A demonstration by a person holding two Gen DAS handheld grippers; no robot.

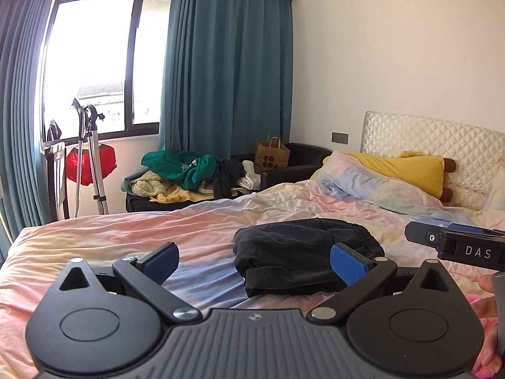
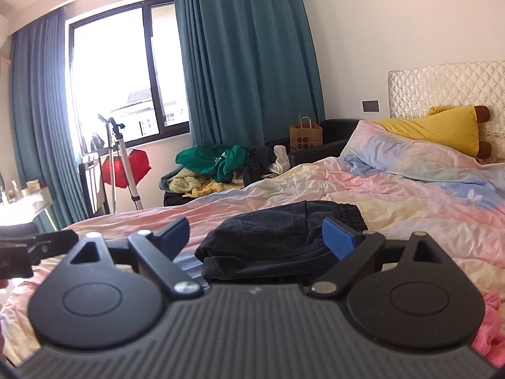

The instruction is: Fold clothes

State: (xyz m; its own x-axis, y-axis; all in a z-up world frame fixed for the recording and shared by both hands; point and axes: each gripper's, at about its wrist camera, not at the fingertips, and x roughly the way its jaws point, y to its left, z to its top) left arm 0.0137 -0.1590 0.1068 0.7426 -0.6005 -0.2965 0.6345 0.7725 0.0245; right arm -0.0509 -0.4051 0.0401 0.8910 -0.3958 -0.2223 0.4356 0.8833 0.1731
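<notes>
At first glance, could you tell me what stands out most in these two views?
A folded dark garment lies on the pastel tie-dye bed, just ahead of both open grippers. Behind it, teal curtains frame a bright window, with a heap of clothes below.

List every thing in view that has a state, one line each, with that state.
left hand-held gripper: open, holding nothing
right hand-held gripper: open, holding nothing
black shorts: folded, lying on the bed
bedcover: spread out, wrinkled
curtain: drawn aside from the window
clothes pile: unfolded, heaped on the black couch
paper bag: upright
pink garment: crumpled at the bed's near edge
</notes>
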